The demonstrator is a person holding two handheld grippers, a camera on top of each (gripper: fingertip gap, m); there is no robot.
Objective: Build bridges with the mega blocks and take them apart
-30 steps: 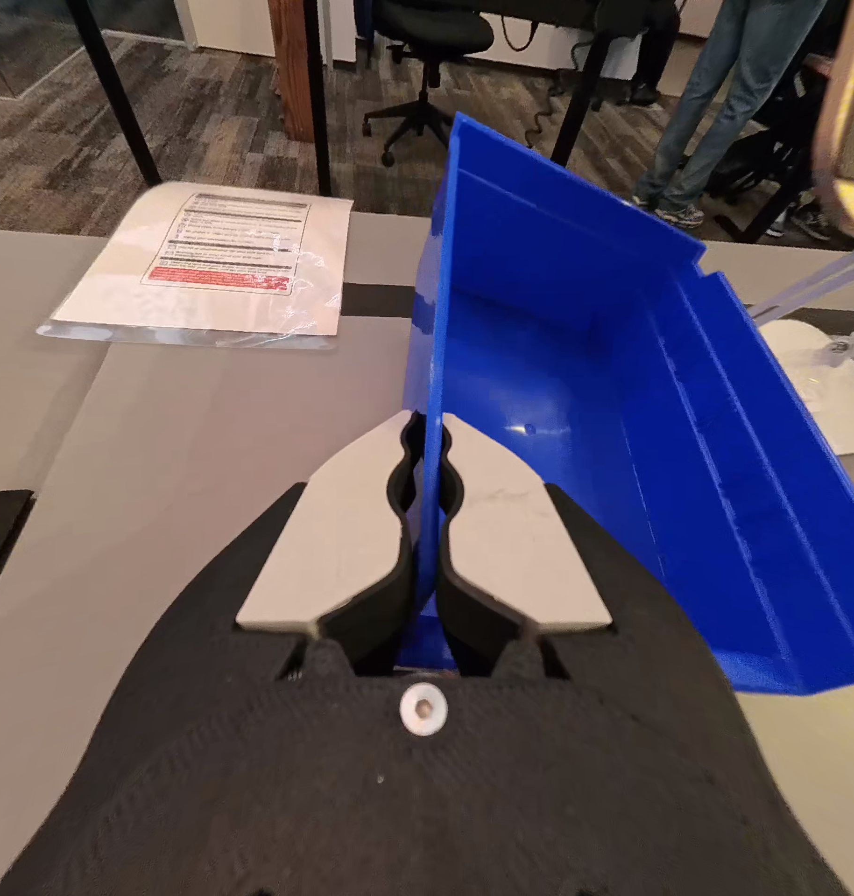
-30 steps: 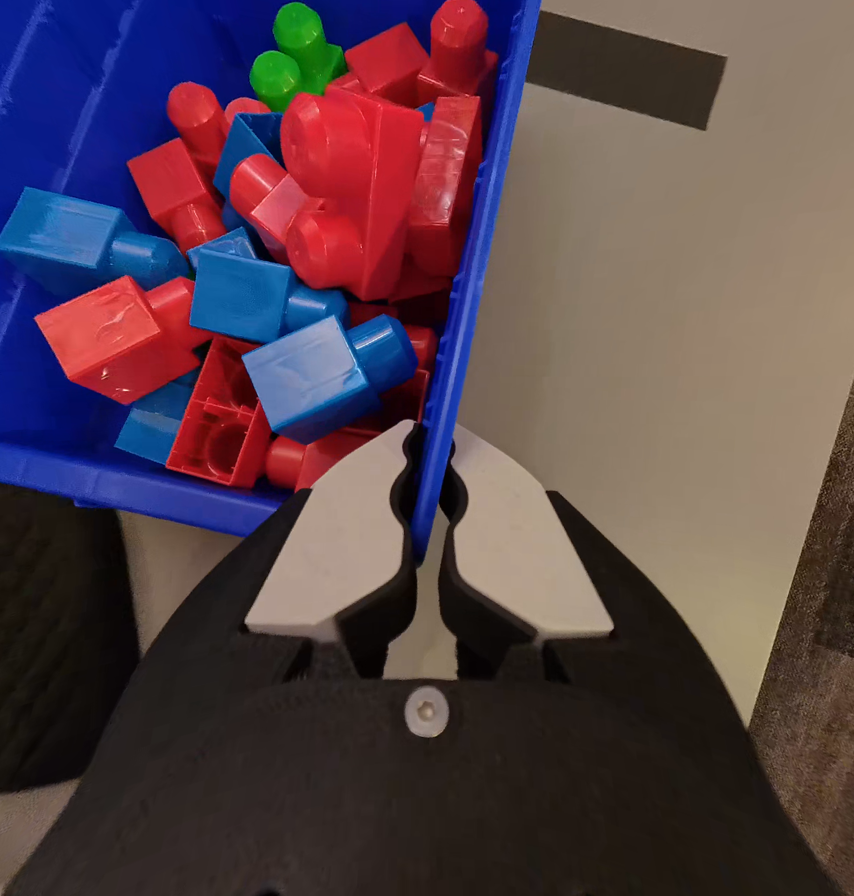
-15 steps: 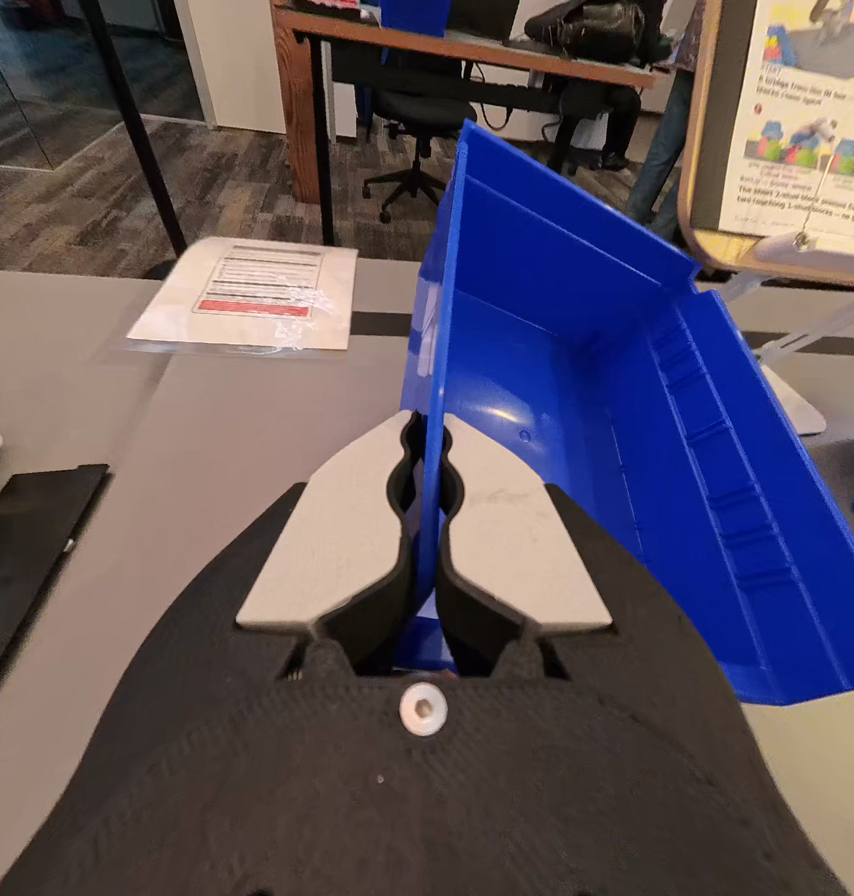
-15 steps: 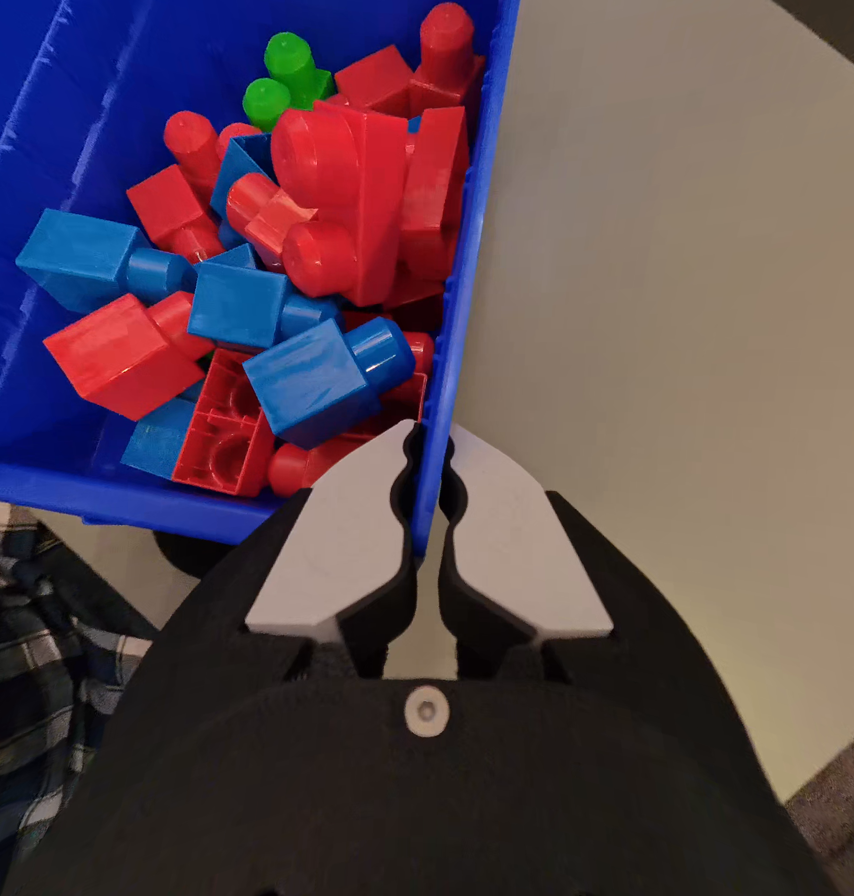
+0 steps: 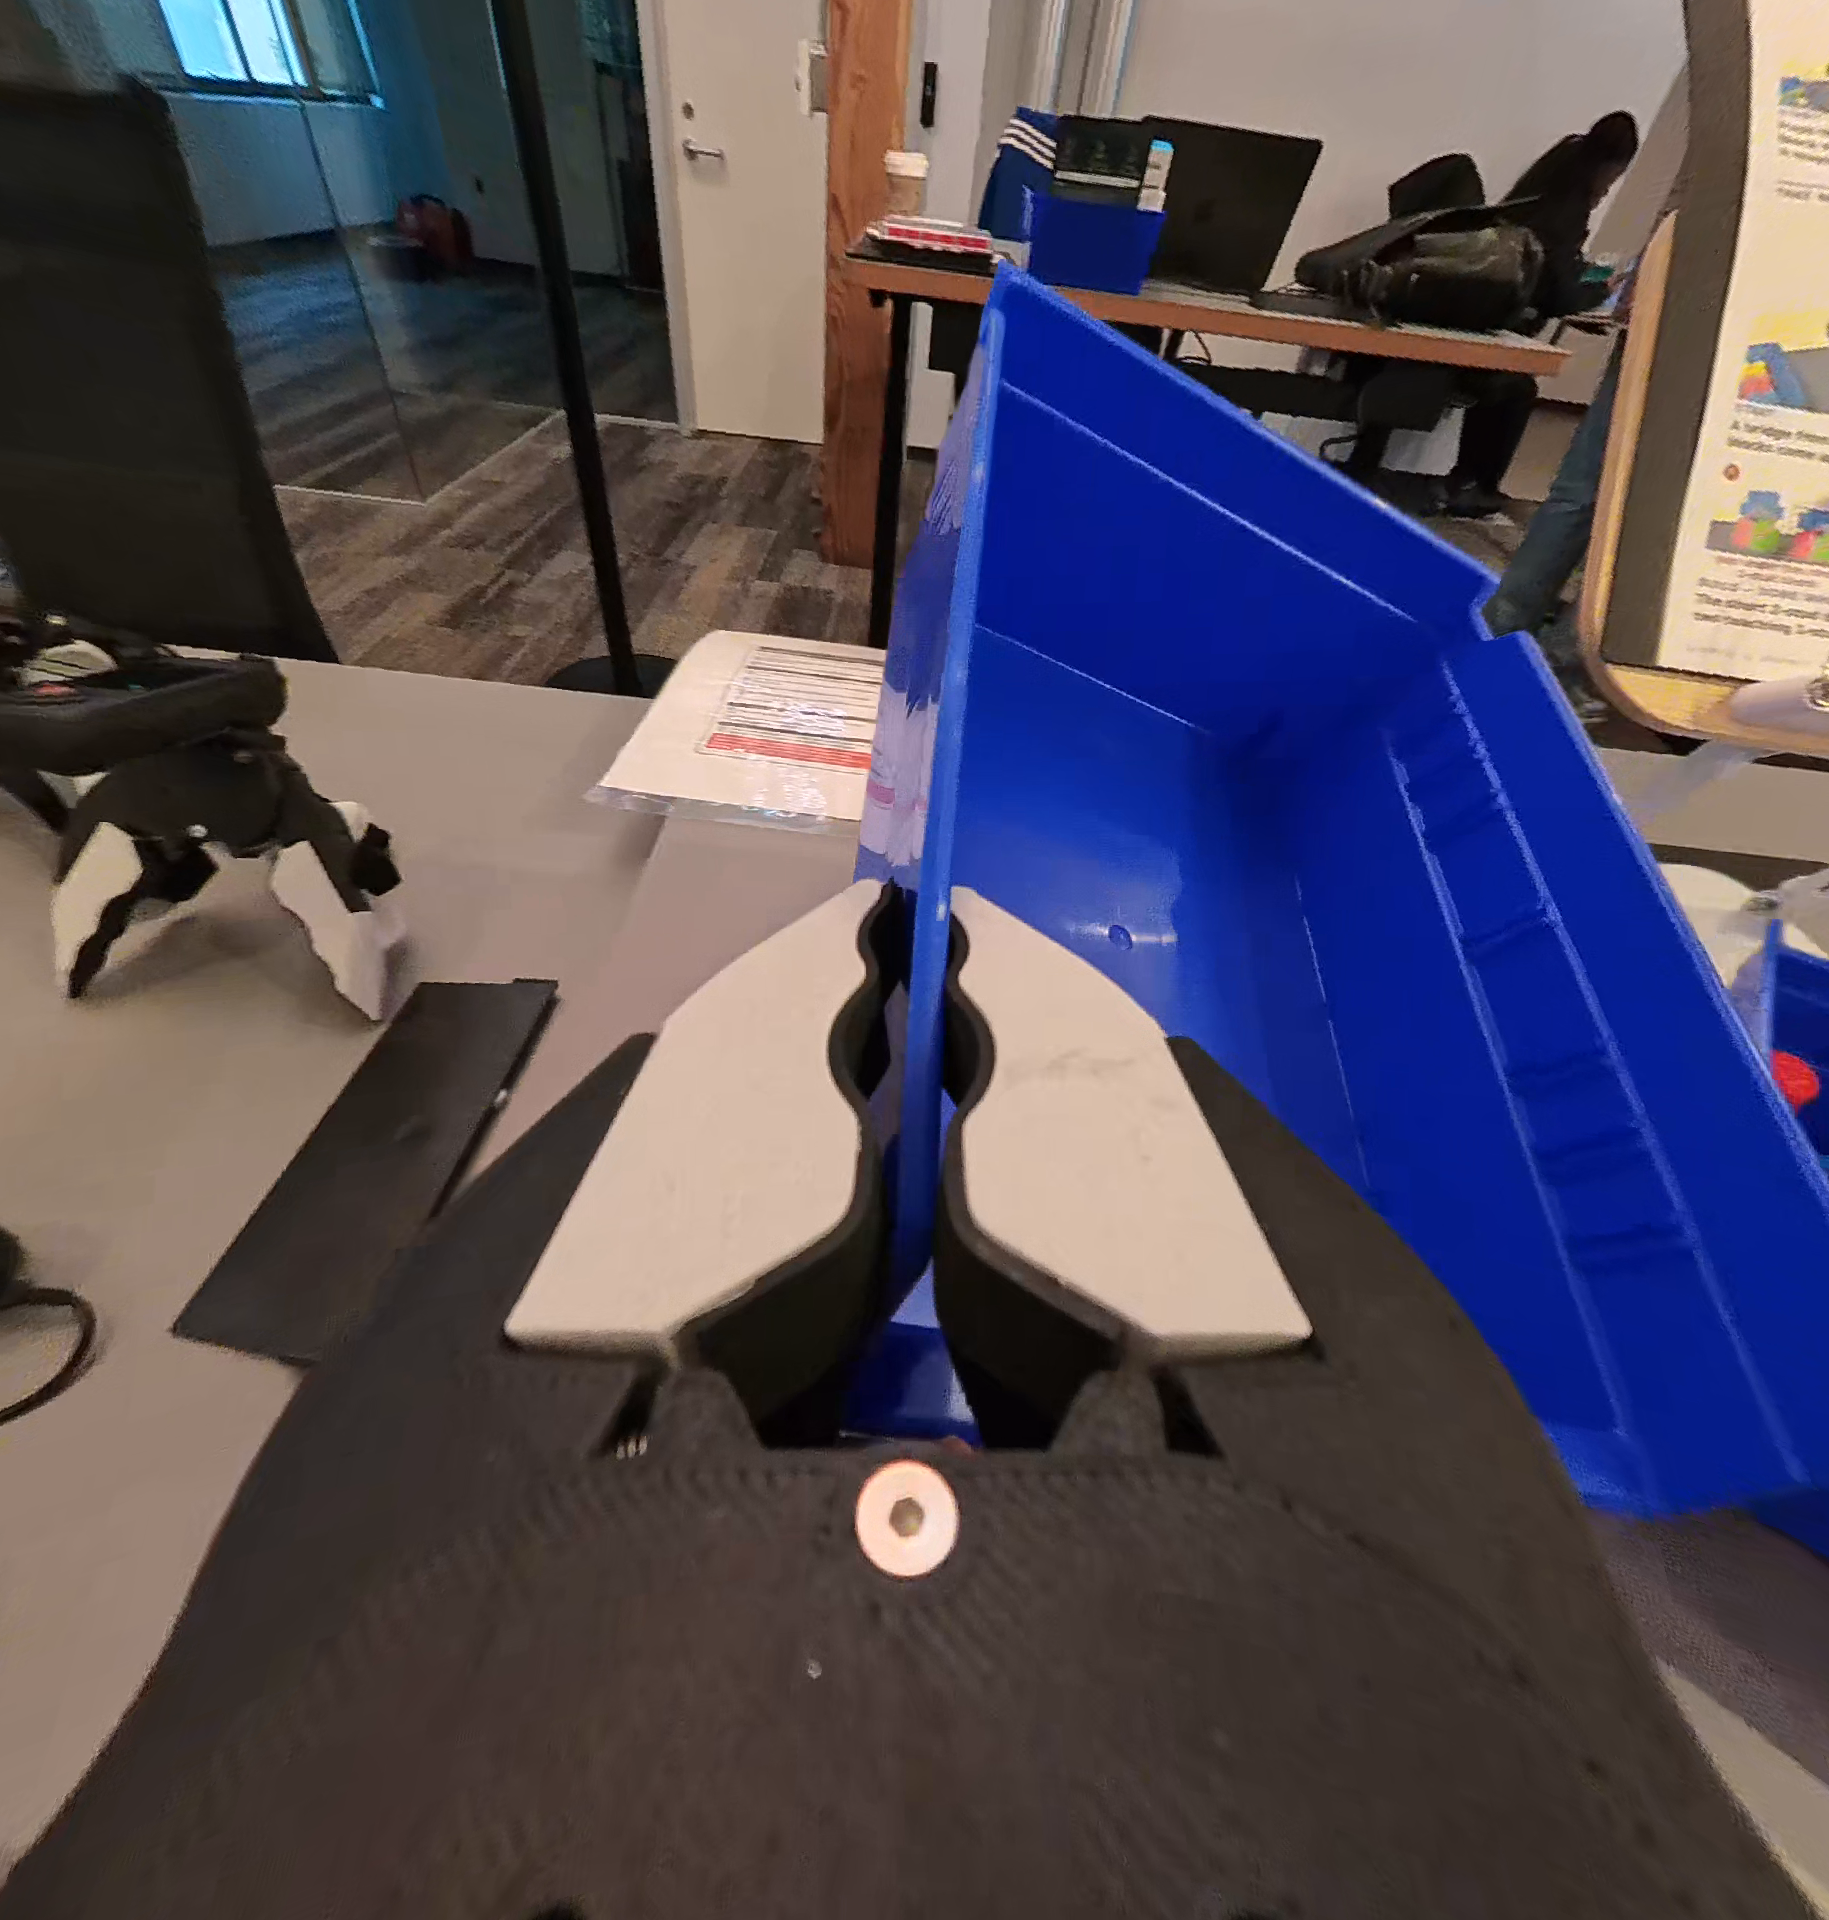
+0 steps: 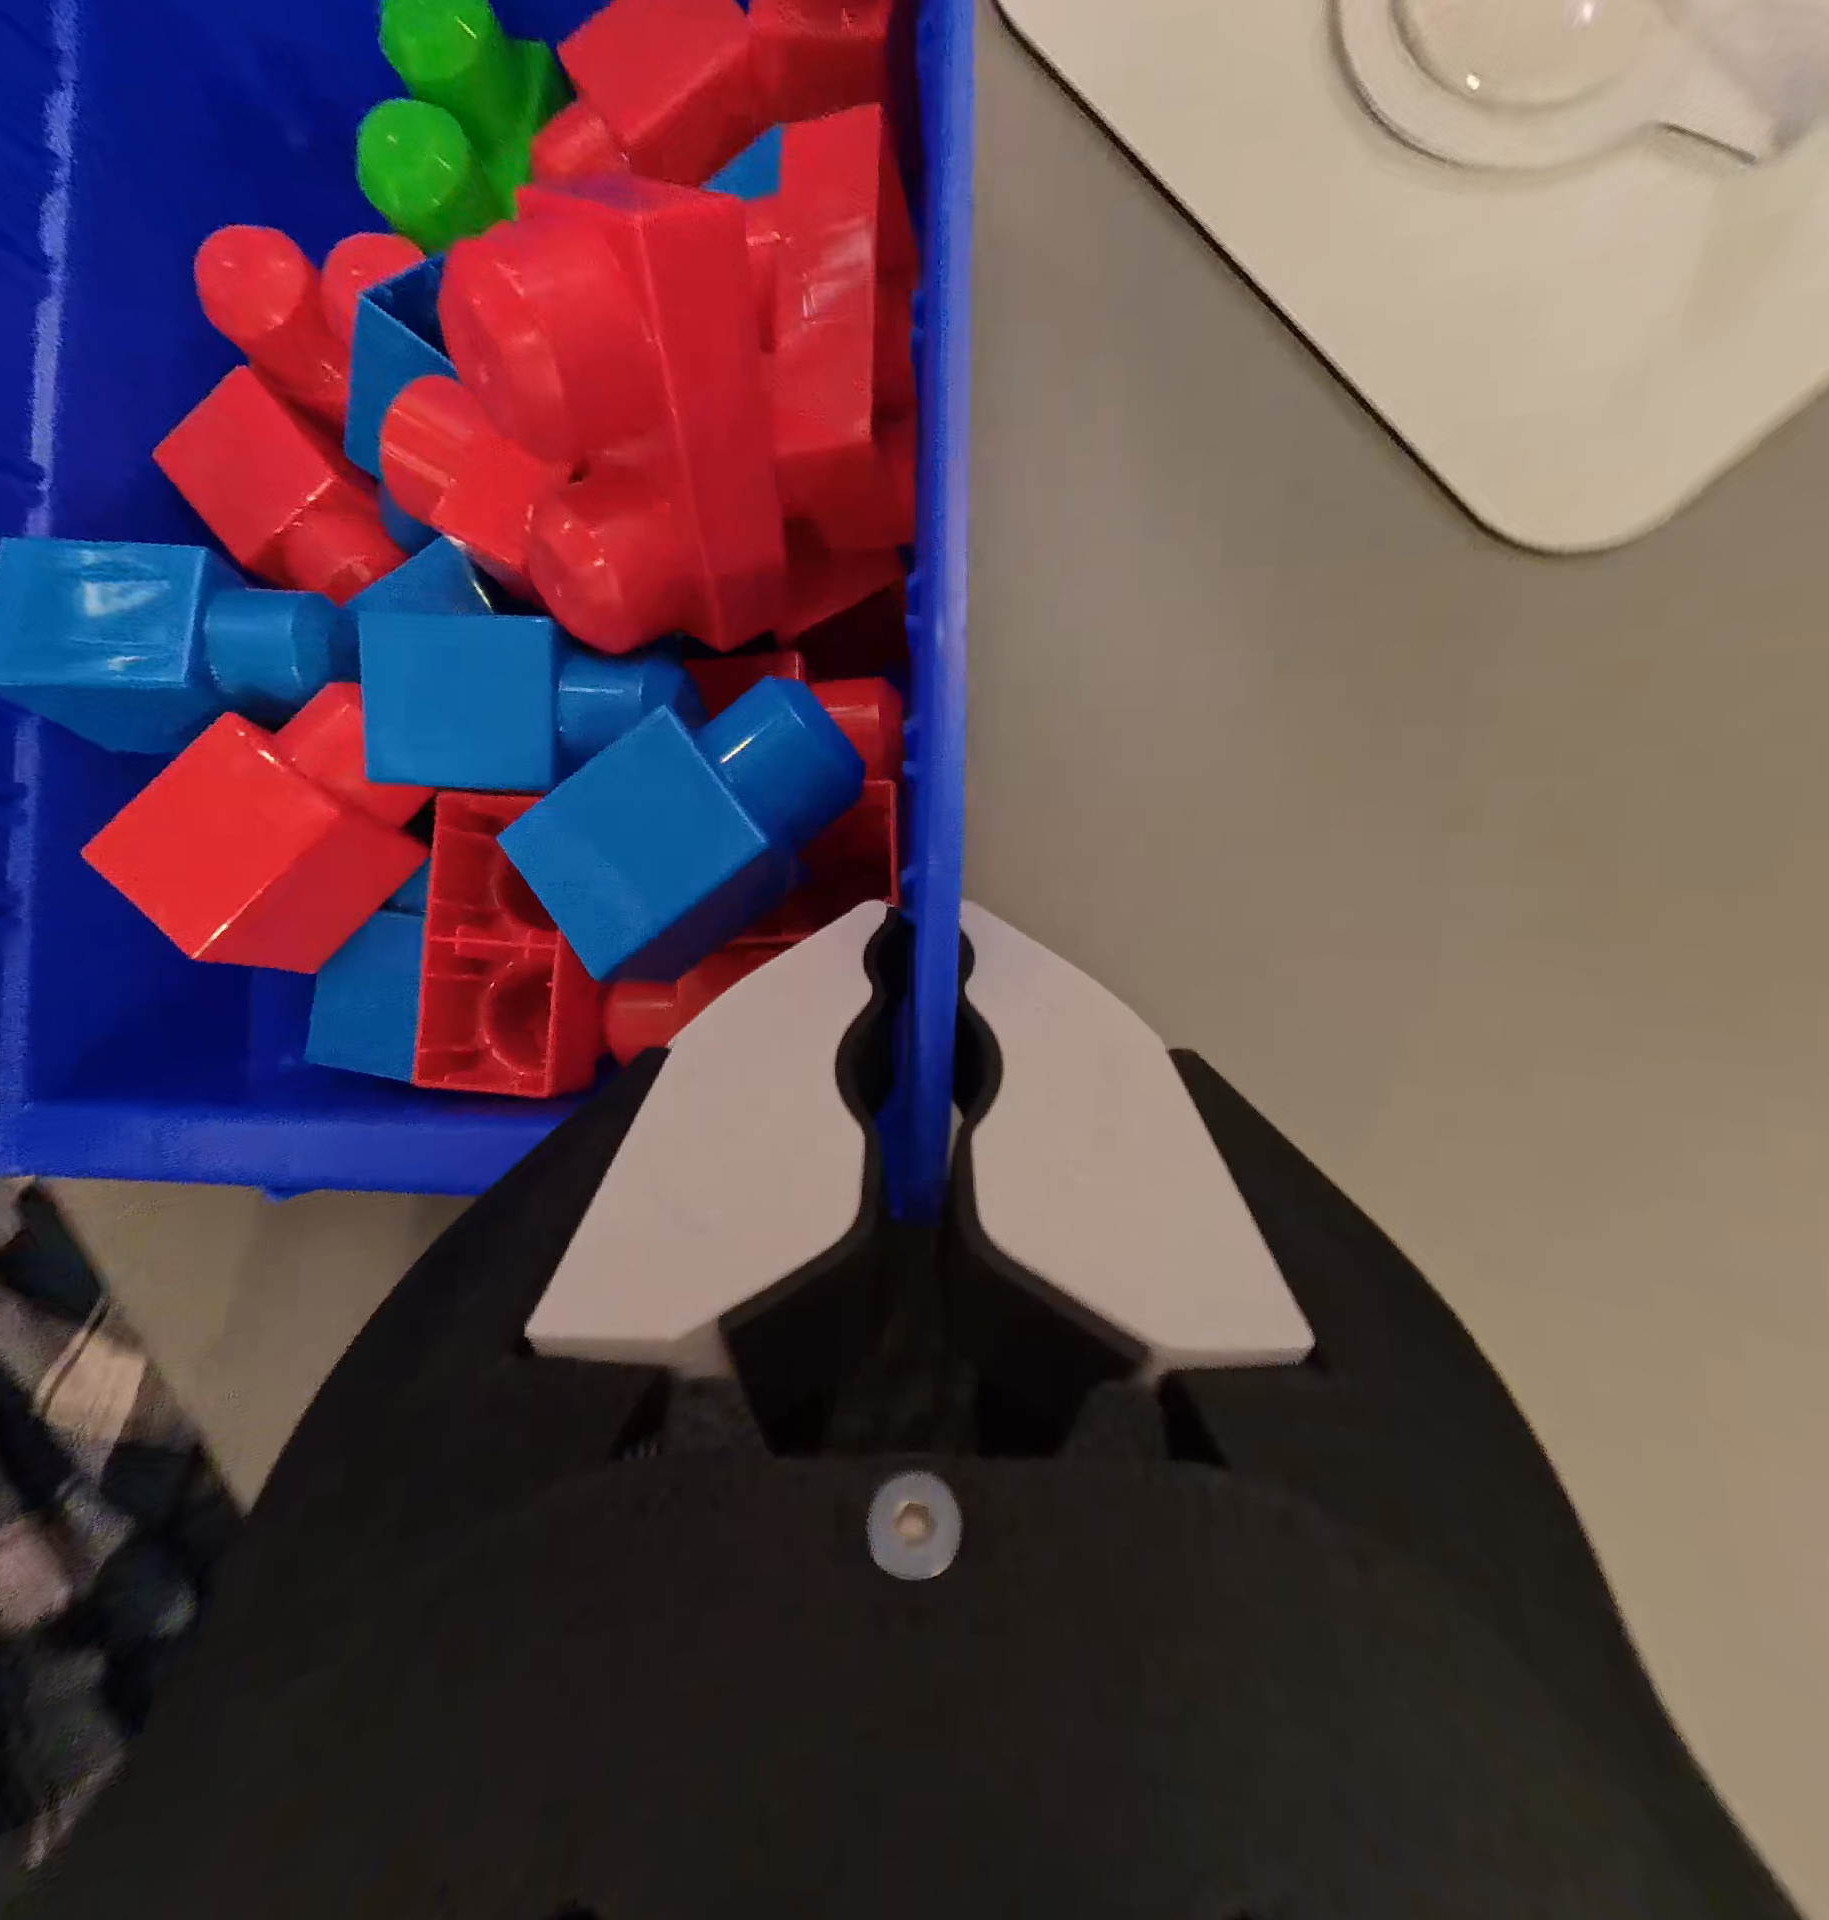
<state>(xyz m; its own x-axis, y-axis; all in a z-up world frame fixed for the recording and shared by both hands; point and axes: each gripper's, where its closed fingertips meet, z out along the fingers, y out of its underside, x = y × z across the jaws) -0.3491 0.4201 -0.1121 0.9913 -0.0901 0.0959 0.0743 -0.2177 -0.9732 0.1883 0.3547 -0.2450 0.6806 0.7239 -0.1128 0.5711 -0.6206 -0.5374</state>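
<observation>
Now | L claw (image 5: 915, 935) + R claw (image 6: 920, 925) clamped on blue bin (image 5: 1201, 727) walls

Blocks (image 6: 536, 582) are crowding the bin's (image 6: 936, 520) lower half; grey table (image 6: 1409, 935) at frame right is lying open, a white base (image 6: 1512, 312) occupying the upper right.

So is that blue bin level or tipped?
Tipped: the blue bin slants, its upper half bare, blocks heaped against its lower end wall.

Left gripper (image 5: 915, 925) and right gripper (image 6: 920, 920) each apparently clamp a thin wall.
</observation>
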